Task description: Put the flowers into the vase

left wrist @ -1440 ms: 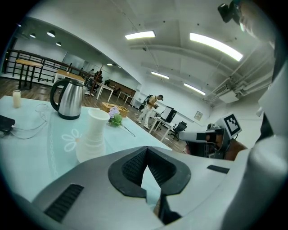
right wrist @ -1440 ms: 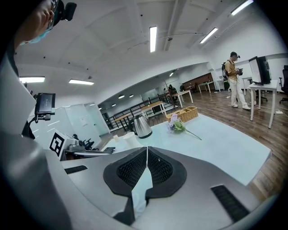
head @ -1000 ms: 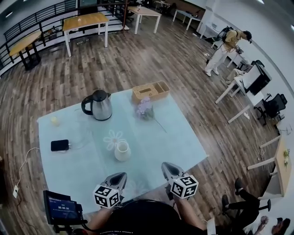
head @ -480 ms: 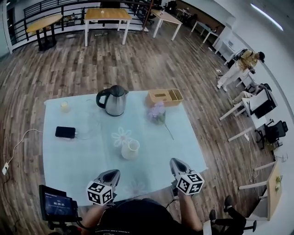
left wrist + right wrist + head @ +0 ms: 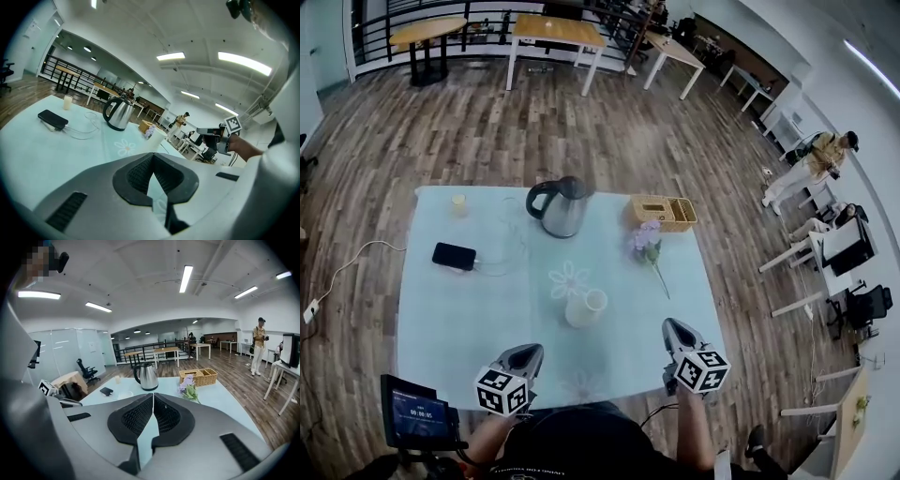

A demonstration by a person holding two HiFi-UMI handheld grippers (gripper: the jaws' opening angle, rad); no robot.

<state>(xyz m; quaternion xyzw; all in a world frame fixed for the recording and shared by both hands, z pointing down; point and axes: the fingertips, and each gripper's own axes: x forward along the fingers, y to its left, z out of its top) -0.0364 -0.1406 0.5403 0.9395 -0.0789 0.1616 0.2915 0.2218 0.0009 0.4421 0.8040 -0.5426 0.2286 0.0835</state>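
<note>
Open hall, pale-clothed table (image 5: pixel 441 319). Flowers (image 5: pixel 648 242): lying flat just beside basket (image 5: pixel 661 212), well apart from white vase (image 5: pixel 585 307). Left tongs (image 5: pixel 528 354), right tongs (image 5: pixel 676 330): both closed tight, holding nothing, at near edge. They have shifted slightly since a second ago, with no approach made. Pickup outstanding.

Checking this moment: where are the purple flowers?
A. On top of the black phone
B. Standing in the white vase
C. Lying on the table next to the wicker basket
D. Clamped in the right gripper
C: the flowers lie flat on the table just in front of the wicker basket, apart from the white vase, and the right gripper is shut with nothing in it.
</note>
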